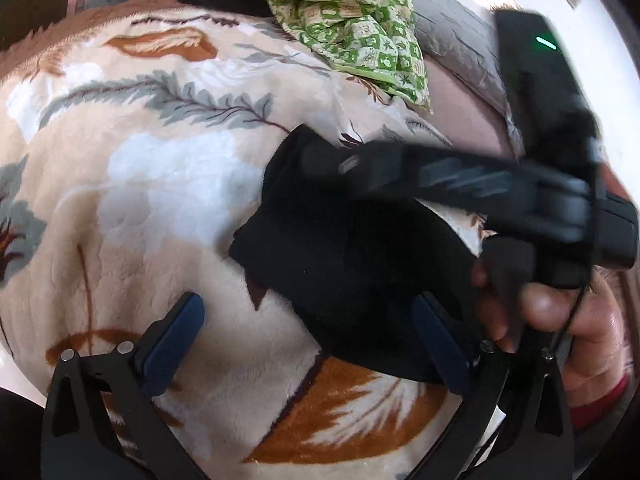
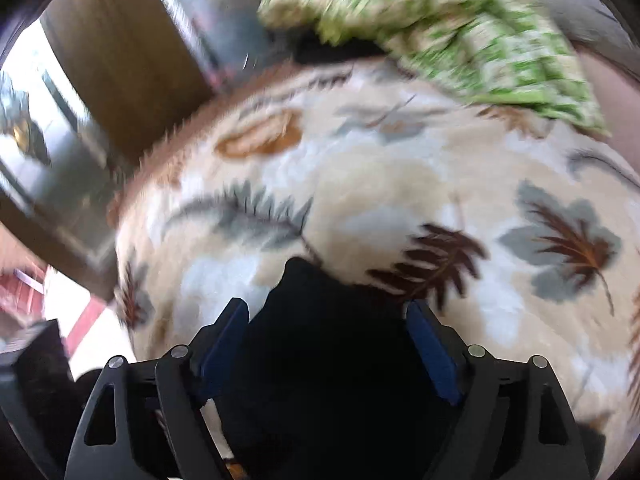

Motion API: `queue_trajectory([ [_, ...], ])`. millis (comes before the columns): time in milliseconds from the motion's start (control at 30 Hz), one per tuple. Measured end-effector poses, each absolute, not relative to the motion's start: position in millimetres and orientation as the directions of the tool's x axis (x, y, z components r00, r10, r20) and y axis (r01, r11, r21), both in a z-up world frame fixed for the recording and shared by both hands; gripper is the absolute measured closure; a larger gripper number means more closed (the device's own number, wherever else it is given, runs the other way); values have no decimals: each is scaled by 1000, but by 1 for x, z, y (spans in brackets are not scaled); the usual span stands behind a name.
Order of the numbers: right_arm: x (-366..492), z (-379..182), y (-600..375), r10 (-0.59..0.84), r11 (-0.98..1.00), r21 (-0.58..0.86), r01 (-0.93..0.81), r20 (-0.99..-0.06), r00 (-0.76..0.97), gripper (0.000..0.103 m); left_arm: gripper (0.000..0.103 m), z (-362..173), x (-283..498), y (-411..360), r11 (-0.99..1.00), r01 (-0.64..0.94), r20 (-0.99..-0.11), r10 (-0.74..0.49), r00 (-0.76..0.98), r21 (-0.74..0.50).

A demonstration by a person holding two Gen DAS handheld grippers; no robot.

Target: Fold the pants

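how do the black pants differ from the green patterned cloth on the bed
The black pants are plain and dark, folded into a compact bundle near the grippers; the green patterned cloth is checked green and cream, crumpled loosely at the far edge. Both lie on the leaf-print blanket.

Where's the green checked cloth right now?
The green cloth is bunched at the blanket's far edge: top centre-right in the left wrist view, top right in the right wrist view, well beyond the black pants.
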State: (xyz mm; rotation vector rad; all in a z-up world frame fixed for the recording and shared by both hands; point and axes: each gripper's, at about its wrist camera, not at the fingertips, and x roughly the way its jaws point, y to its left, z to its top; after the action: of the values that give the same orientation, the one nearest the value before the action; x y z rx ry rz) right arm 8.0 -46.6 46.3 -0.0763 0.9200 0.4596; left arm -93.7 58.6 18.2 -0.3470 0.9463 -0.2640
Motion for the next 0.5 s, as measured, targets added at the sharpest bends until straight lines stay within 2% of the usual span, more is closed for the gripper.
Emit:
queue_trajectory([
  [33, 8, 41, -43, 318, 907, 94, -410, -791, 522, 24, 0, 18, -93, 55, 922, 81, -744, -355, 566, -378],
  [67, 7, 38, -43, 316, 907, 86, -412, -786, 531, 36, 0, 18, -91, 51, 929, 95, -745, -346, 571, -359],
  [100, 5, 36, -48, 333, 908, 108, -406, -773, 540, 54, 0, 18, -89, 47, 933, 105, -743, -340, 576, -345],
  [133, 5, 36, -56, 354, 912, 152, -380, -759, 546, 60, 0, 18, -87, 46, 932, 109, -738, -342, 581, -345],
  [200, 3, 37, -74, 429, 898, 273, -346, -722, 543, 78, 30, 22, -84, 45, 911, 134, -705, -389, 593, -390],
  [233, 1, 41, -82, 453, 889, 310, -337, -702, 549, 80, 62, 22, -81, 42, 899, 152, -703, -417, 576, -410],
  [267, -4, 46, -88, 470, 882, 332, -336, -679, 564, 83, 75, 22, -78, 39, 895, 165, -708, -430, 560, -414],
  [333, -17, 60, -99, 495, 869, 363, -337, -630, 598, 84, 82, 28, -81, 37, 882, 188, -680, -455, 574, -432],
  [500, -65, 103, -152, 511, 851, 412, -327, -503, 697, 87, 84, 64, -107, 22, 826, 344, -553, -557, 620, -446],
])
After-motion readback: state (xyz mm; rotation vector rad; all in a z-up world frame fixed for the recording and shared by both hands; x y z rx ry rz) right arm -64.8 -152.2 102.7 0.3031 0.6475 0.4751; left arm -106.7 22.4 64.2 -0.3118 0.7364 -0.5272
